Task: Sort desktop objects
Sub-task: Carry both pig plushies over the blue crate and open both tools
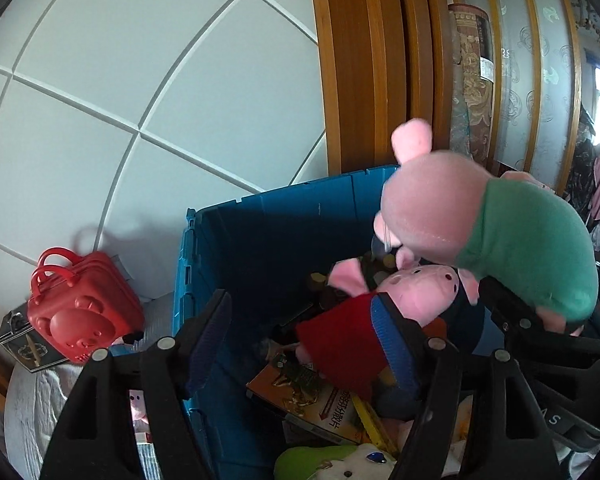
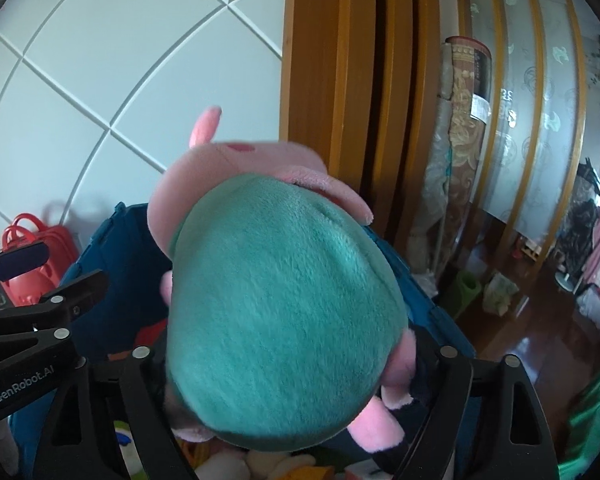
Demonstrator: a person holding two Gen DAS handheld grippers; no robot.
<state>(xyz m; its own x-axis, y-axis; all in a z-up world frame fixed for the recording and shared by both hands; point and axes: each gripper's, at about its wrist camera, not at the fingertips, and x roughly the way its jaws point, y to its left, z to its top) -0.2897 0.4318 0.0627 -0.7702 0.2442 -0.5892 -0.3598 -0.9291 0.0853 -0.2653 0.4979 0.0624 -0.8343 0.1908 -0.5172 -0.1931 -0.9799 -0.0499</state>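
Right wrist view: green-shirted pig plush (image 2: 284, 312) hides, seemingly, right gripper's (image 2: 300, 396) pads.

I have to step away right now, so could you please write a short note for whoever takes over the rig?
Right tool: shut on the green-dressed pig plush, held above the blue crate.
Left tool: open and holding nothing, over the crate, above the red-dressed pig plush.
Already in the crate: the red-dressed pig, a book, other soft toys.
Outside it, by the wall: red bear case.
Left to do: probably release the green pig into the crate, then sort the rest.
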